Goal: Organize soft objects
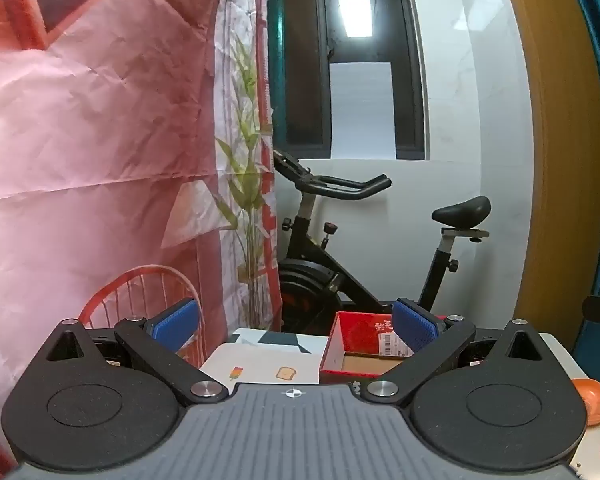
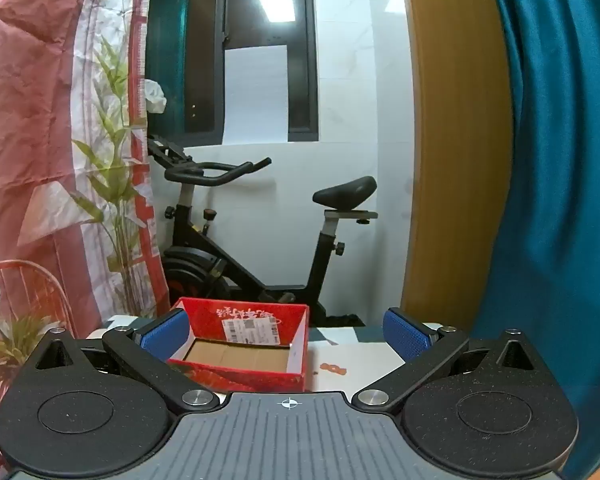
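Note:
An open red cardboard box (image 1: 352,340) stands on the table ahead, its brown floor bare; in the right wrist view the box (image 2: 256,376) lies just beyond the fingers, toward the left pad. A rounded orange object (image 1: 591,400) rests on the table at the right edge of the left wrist view, partly hidden behind the gripper body. My left gripper (image 1: 296,326) is open, its blue pads far apart with nothing between them. My right gripper (image 2: 286,336) is open too and holds nothing.
The table (image 1: 260,364) wears a white cloth printed with small food pictures. A black exercise bike (image 2: 260,240) stands behind it by the white wall. A pink printed backdrop (image 1: 100,140) hangs left, a teal curtain (image 2: 560,160) right.

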The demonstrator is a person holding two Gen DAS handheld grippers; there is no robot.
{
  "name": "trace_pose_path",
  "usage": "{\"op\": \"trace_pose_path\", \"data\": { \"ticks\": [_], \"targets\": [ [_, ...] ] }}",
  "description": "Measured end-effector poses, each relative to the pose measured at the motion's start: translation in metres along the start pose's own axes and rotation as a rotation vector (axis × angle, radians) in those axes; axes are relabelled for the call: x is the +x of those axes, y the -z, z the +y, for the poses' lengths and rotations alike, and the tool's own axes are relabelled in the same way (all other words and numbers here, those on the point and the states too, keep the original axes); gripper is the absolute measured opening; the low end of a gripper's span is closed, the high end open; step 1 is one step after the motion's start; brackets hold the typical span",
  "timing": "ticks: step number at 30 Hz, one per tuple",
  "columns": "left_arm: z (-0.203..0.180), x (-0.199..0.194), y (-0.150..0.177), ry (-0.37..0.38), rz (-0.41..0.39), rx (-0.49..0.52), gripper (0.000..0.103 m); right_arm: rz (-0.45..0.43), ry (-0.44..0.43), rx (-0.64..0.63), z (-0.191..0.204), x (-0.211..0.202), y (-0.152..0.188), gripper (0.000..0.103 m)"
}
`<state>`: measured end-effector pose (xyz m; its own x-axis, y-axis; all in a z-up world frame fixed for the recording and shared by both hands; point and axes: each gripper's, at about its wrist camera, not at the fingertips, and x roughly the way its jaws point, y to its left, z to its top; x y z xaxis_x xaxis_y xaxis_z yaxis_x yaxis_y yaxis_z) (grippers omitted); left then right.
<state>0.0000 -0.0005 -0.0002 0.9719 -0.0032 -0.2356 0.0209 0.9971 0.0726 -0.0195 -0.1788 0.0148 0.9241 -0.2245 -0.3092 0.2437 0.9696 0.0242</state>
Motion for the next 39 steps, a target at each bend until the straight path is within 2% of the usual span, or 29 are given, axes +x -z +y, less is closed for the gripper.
{"op": "trace_pose_path", "data": {
  "ticks": [9,20,24,39],
  "targets": [
    [0.006,0.001,0.001,-0.002,0.027,-0.015,0.103,0.005,0.003,0.012,0.002,-0.001,0.001,0.103],
    [0.001,0.012,0.000,-0.004,0.053,0.027,0.103,0.028,0.015,-0.006,0.006,0.006,-0.002,0.103],
    [0.000,0.009,0.003,0.005,0.038,0.026,0.103,0.008,0.014,-0.008,0.009,0.003,-0.004,0.103],
    [0.002,0.007,0.004,0.005,0.028,0.029,0.103,0.028,0.018,0.009,0.005,0.005,0.003,0.103]
  ]
}}
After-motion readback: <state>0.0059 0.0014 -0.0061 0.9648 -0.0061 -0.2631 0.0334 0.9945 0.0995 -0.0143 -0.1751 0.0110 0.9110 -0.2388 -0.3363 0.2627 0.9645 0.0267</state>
